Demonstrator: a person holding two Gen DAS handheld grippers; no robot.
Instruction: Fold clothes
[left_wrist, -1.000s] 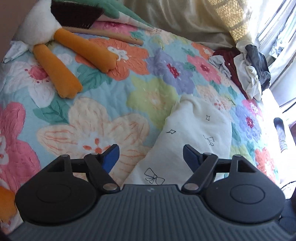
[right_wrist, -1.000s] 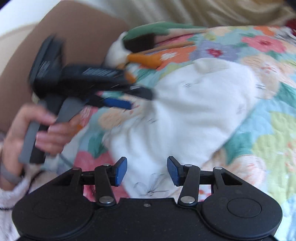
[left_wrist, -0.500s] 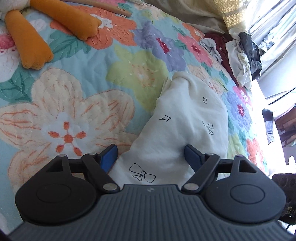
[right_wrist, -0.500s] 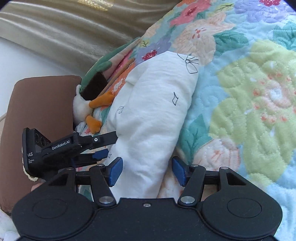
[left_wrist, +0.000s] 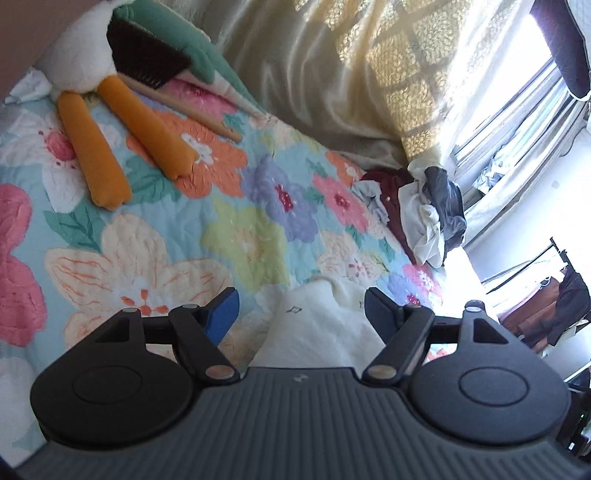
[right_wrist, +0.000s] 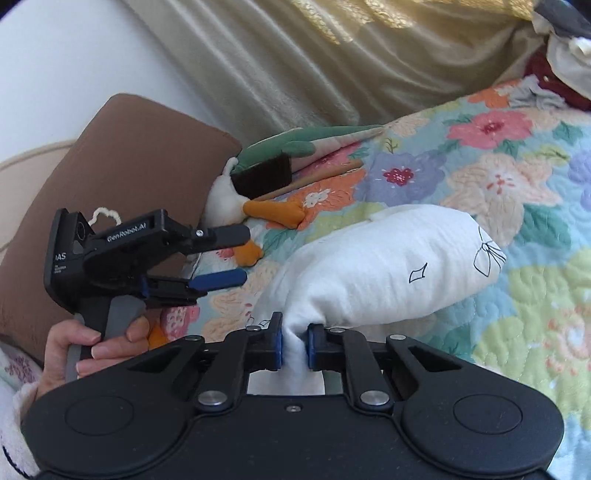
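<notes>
A: Left wrist first. What's the left gripper doing?

B: Jaws wide, nothing between them. It hangs over the near end of the white garment, which lies on the floral quilt. Looks staged to take a second hold, my guess.

A: Anything else on the bed?

B: One pile of unfolded clothes at the far edge by the window, several items, can't count them. One plush duck with two orange legs, and one brush lying across it. All well apart from the garment.

A: Right wrist?

B: Right gripper is pinched on a bunched edge of the garment, cloth squeezed between the pads. The rest forms a loose roll sagging onto the quilt. One garment in play; I count two drawn marks on it here, a bow and a diamond.

A: Why hold it there?

B: Likely anchoring one end so the other claw can grab the opposite side and spread it. The left gripper shows here too, open, off to the left of the cloth and not touching it. One brown cushion behind it.
</notes>
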